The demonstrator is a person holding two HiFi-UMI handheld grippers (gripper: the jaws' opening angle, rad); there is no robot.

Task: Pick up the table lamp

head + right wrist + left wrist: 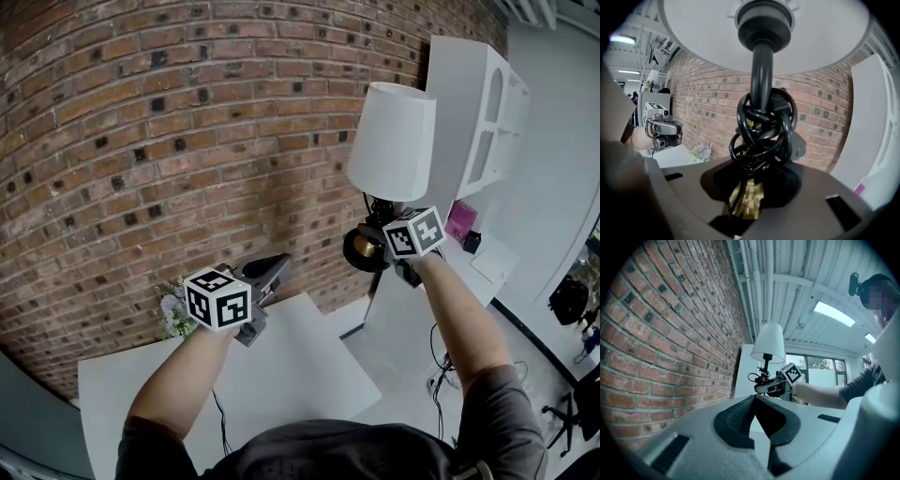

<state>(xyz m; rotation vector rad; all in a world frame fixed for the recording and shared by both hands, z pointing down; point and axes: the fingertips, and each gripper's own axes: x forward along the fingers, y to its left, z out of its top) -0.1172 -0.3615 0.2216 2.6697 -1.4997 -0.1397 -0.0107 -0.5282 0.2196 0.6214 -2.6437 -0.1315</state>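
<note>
Head view: the left forearm reaches forward over the white table (281,375), holding the left gripper (270,274) about level, nose toward the brick wall (141,141), its marker cube nearest the camera. A small bunch of flowers (172,314) lies just left of it at the table's far edge. The left gripper view shows the left gripper (754,401) with its dark pads meeting at the tips and nothing between them, so it is closed and empty. The lamp is well apart from it, off to its right and higher.

To the right, the right forearm stretches forward and up, wrist raised above the left one, carrying the right gripper (380,248) pointed slightly downward. It holds the table lamp (394,141) in the air, clear of the table, in front of the wall and just left of the white cabinet (478,112). The white shade rises directly above the gripper, leaning a little right, and the brass lower part shows just left of the marker cube.

The right gripper view shows the right gripper (747,206) clamped on the table lamp (761,75) at its brass stem, which passes down between the jaws. A black cord (783,122) is wound in loops round the stem just above the grip, and the shade's underside fills the top of the view.
</note>
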